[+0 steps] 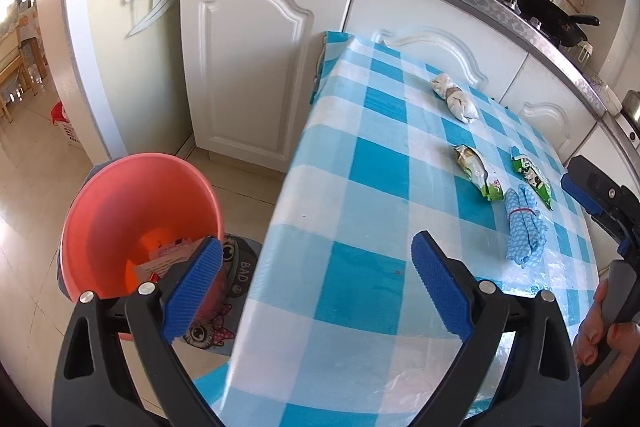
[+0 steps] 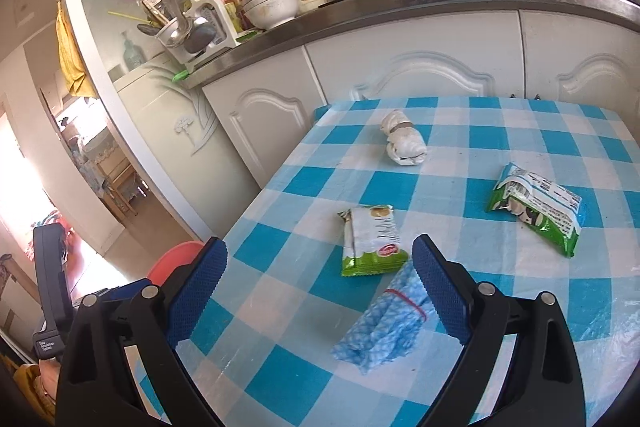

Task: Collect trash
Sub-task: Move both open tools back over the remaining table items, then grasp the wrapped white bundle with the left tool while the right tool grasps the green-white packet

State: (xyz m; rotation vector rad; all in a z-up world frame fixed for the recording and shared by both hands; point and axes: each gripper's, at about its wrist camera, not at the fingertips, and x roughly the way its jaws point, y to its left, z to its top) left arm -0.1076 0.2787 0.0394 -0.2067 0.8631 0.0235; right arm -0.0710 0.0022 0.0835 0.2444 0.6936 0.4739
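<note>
The left gripper point(image 1: 316, 283) has its jaws spread wide and holds nothing; it hangs over the near left edge of the checked table point(image 1: 360, 291), with one finger above the red bin point(image 1: 136, 219) on the floor just beside that edge. The right gripper point(image 2: 320, 291) is likewise spread and empty, poised over the table's near side, its right finger touching or just above the blue patterned cloth bundle point(image 2: 384, 323), which is bound with a red elastic band. Farther in on the table lie a green-and-white wrapper point(image 2: 372, 239) just beyond the bundle, a second green wrapper point(image 2: 536, 207) to the right of it, and a white crumpled wad point(image 2: 404, 143) towards the table's far edge. The bin already holds some paper or card. Risks, as judged: the flat, glossy wrappers could slide on the slick tablecloth under a shallow pinch and escape the jaws; the right finger could snag the bundle, which may not be trash; a release off-centre over the bin could drop litter onto the floor mat point(image 1: 236, 267).
</note>
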